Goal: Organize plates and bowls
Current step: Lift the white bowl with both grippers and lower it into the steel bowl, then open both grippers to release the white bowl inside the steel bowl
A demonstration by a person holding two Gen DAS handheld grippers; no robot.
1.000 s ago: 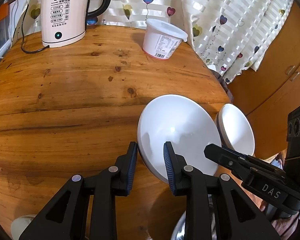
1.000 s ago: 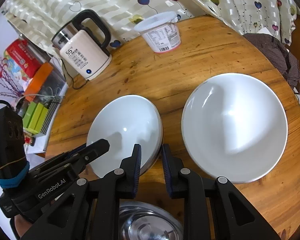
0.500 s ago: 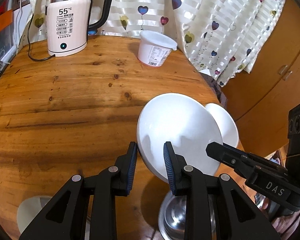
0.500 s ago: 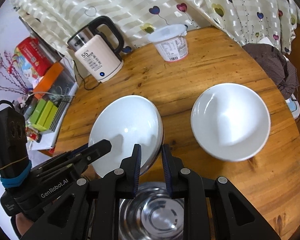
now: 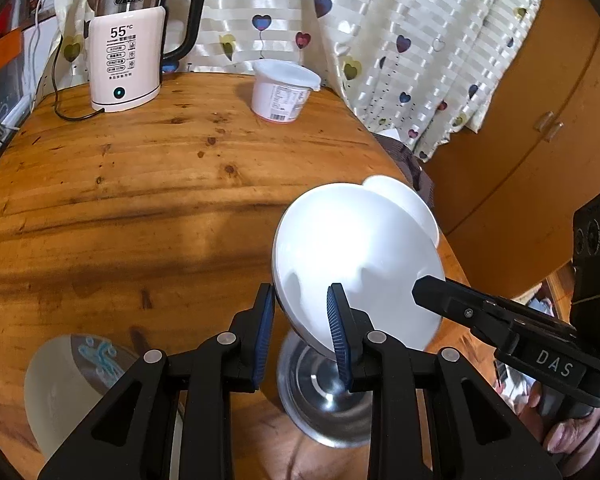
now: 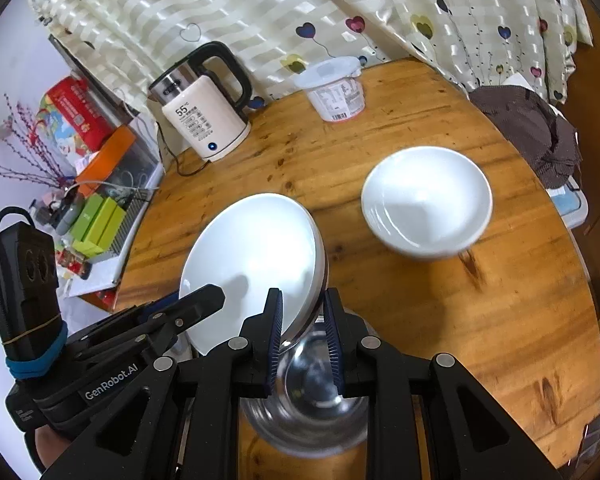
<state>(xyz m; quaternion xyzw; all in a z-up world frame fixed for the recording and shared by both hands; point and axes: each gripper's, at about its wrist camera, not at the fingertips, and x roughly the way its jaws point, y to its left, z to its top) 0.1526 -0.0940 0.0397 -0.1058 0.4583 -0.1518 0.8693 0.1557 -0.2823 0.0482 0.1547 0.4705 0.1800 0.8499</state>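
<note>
**Both claws on one white bowl, lifted over the steel bowl**

My left claw (image 5: 300,332) and right claw (image 6: 302,340) each pinch the near rim of the same white bowl (image 5: 352,264), one per side. Jaws are narrow on both, pads across the thin rim wall. Two grips because the bowl is wide and smooth; one pinch at the edge would let it swing.

The bowl is off the table (image 5: 140,200), tilted, mouth facing my cameras. It hangs from the rim grips, so the far side stands higher.

Directly under the bowl: a steel bowl (image 6: 308,412), upright on the table's near edge. My read is that it's the nesting target, or simply what the carry path crosses. Can't tell which.

Left of the steel bowl, low in the left view: a pale dish with a blue motif (image 5: 72,384), partly hidden by my left claw.

Beyond the held bowl, to its right: a second white bowl (image 6: 426,200), upright, well apart.

Far side of the table from the held bowl: a lidded tub (image 6: 334,88) and a kettle (image 6: 204,108) by the curtain (image 6: 340,8). Not part of the job.

Risk: the two grips must stay in step or the rim twists out.
</note>
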